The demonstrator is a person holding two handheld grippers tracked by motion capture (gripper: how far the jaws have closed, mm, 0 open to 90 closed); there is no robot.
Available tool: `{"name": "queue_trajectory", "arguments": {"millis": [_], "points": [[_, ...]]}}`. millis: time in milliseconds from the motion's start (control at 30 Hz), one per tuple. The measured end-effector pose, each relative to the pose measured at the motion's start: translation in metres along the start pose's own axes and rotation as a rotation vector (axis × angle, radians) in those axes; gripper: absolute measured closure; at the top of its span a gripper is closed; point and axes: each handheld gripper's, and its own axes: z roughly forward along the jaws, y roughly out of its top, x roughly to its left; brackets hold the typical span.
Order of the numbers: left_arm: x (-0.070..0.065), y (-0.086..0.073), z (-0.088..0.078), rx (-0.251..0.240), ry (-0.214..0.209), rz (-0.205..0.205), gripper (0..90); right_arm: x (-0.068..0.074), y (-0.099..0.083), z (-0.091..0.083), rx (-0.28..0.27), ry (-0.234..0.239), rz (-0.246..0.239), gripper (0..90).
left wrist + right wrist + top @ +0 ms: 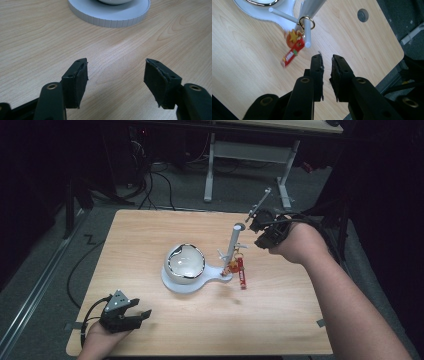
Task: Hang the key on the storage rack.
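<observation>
A white stand [192, 284] sits mid-table, with a round glossy bowl [186, 262] on its base and an upright post [234, 242] with side pegs. A red and orange keychain [240, 270] hangs from one peg [307, 33] by a gold ring [307, 22]; it looks blurred in the right gripper view [293, 47]. My right gripper [256, 226] hovers just right of the post, its jaws [326, 60] a narrow gap apart and empty. My left gripper [142, 308] rests near the front left edge, jaws wide apart [116, 72] and empty, pointing at the stand's base [110, 15].
The wooden table [150, 230] has bare room left of and in front of the stand. A grey cable hole [363, 15] is near the far right corner. Beyond the far edge are floor cables and a white desk frame [210, 170].
</observation>
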Motion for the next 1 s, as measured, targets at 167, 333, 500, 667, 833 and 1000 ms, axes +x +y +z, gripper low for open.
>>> {"name": "queue_trajectory", "arguments": {"millis": [167,333,500,667,833,1000], "points": [[0.000,0.001,0.001,-0.001,-0.002,0.002,36.2,0.001,-0.009,0.003,-0.014,-0.007,0.043,76.7],[-0.001,0.000,0.001,0.002,-0.002,0.000,36.1,0.002,-0.021,0.014,-0.025,-0.015,0.072,74.0],[-0.003,-0.001,0.001,0.003,0.001,-0.003,36.2,0.004,-0.040,0.025,-0.026,-0.035,0.125,70.9],[-0.003,-0.002,0.003,0.014,0.003,-0.006,36.1,0.004,-0.070,0.039,-0.041,-0.017,0.197,70.6],[-0.003,-0.004,0.006,0.024,0.008,-0.018,36.1,0.006,-0.110,0.058,-0.043,-0.016,0.262,70.4],[-0.003,-0.003,0.006,0.017,0.027,-0.030,35.3,0.014,-0.146,0.084,-0.035,0.005,0.322,68.0]]}}
